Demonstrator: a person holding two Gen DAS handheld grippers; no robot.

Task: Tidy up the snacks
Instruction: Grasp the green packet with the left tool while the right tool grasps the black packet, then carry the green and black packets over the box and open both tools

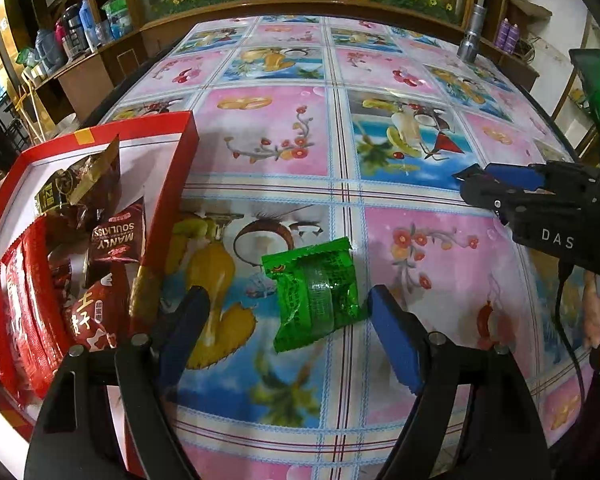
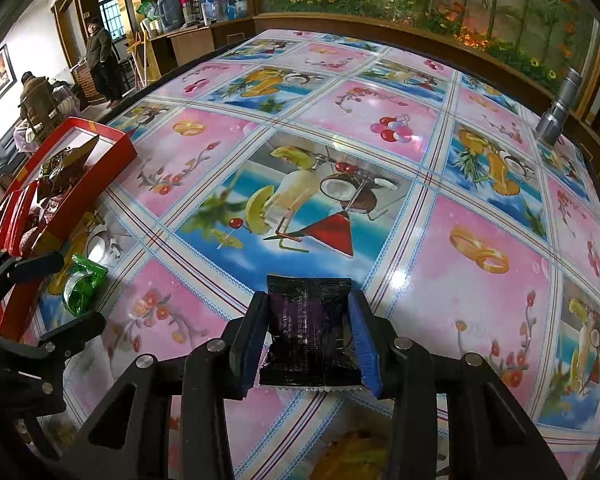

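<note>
A green snack packet (image 1: 316, 292) lies on the fruit-print tablecloth, just right of a red box (image 1: 188, 132) that holds several red and brown snack packets. My left gripper (image 1: 288, 292) is open and straddles the green packet; the packet's right edge is close to the right pad, and there is a gap on the left. In the right wrist view, the left gripper (image 2: 80, 289) sits around the green packet (image 2: 86, 280) beside the red box (image 2: 112, 160). My right gripper (image 2: 308, 300) is shut on a black and purple snack packet (image 2: 312, 344), with both blue pads against its sides. The right gripper (image 1: 484, 184) also shows at the right of the left wrist view.
A silver flashlight (image 1: 471, 36) (image 2: 560, 108) stands at the table's far right corner. A wooden ledge with a flower mural runs behind the table. Shelves with flasks and bottles are at the far left. Two people (image 2: 100, 60) are in the room beyond the left edge.
</note>
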